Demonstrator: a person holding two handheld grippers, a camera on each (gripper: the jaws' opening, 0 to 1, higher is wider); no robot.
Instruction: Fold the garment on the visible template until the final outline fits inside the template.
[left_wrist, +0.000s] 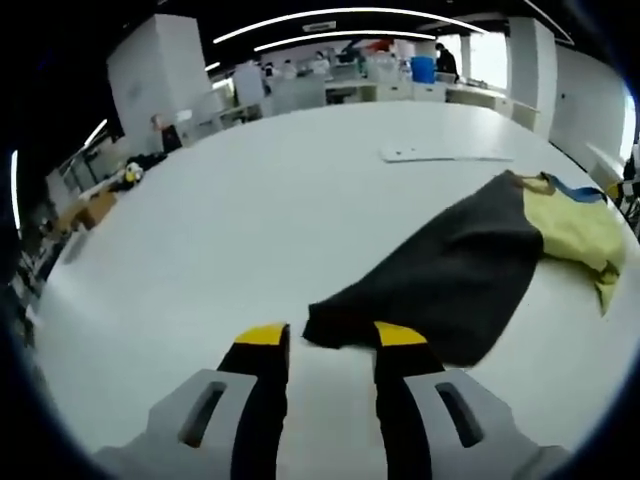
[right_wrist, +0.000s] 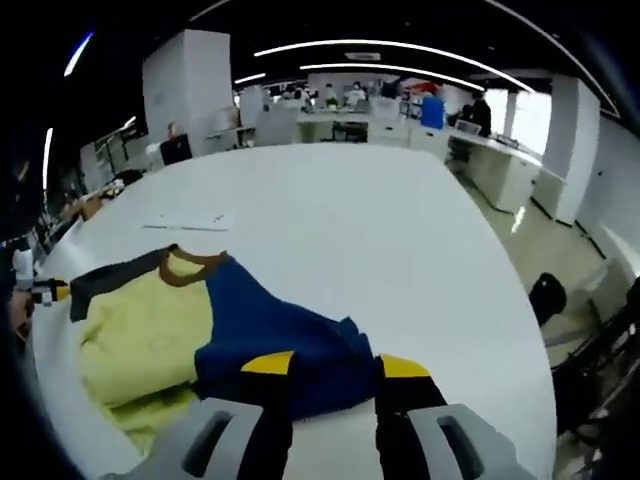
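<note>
A garment lies spread on the white table (left_wrist: 250, 220). It has a pale yellow body (right_wrist: 140, 330), a brown collar (right_wrist: 185, 265), a black sleeve (left_wrist: 450, 270) and a blue sleeve (right_wrist: 290, 345). My left gripper (left_wrist: 332, 335) is open, and the black sleeve's end lies just in front of its yellow-tipped jaws and between them. My right gripper (right_wrist: 335, 365) is open too, with the end of the blue sleeve reaching in between its jaws. A thin white template sheet (left_wrist: 445, 153) lies flat on the table beyond the garment, apart from it.
The table's edge (right_wrist: 500, 330) runs close on the right in the right gripper view, with the floor and a dark chair (right_wrist: 550, 295) beyond it. Desks, screens and seated people (left_wrist: 350, 70) fill the far end of the room.
</note>
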